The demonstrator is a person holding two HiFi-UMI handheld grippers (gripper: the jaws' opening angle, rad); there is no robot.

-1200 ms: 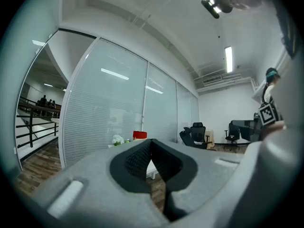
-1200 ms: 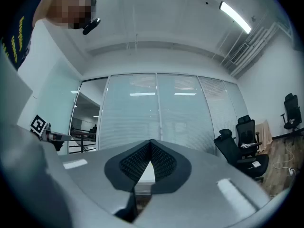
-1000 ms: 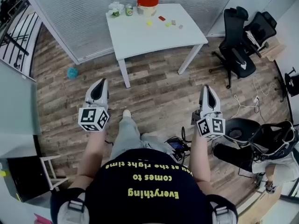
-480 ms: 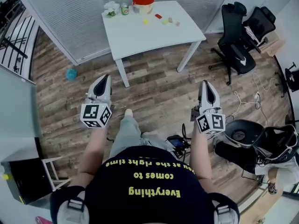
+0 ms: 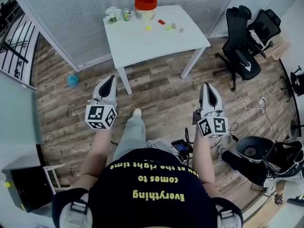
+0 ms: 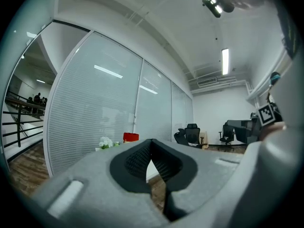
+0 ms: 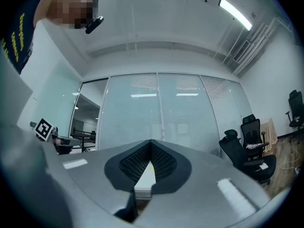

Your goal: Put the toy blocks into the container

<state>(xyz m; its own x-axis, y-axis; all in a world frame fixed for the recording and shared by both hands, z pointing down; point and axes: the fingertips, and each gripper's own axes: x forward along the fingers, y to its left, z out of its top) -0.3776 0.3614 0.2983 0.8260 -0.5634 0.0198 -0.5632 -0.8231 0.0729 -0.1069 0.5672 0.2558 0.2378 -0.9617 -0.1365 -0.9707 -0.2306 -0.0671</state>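
Blocks [image 5: 168, 27] lying loose on the white table [image 5: 142, 46] way up at 12 o'clock, well apart from both tongs | red-topped container [image 5: 145, 6] at their 11 o'clock by the far edge | left gripper [image 5: 110, 78] at 9 o'clock, pinched closed, nothing in it | right gripper [image 5: 207, 85] at 3 o'clock, same deal, closed and empty

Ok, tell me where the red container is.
In the head view the red container stands at the far edge of the white table, just right of the green can.
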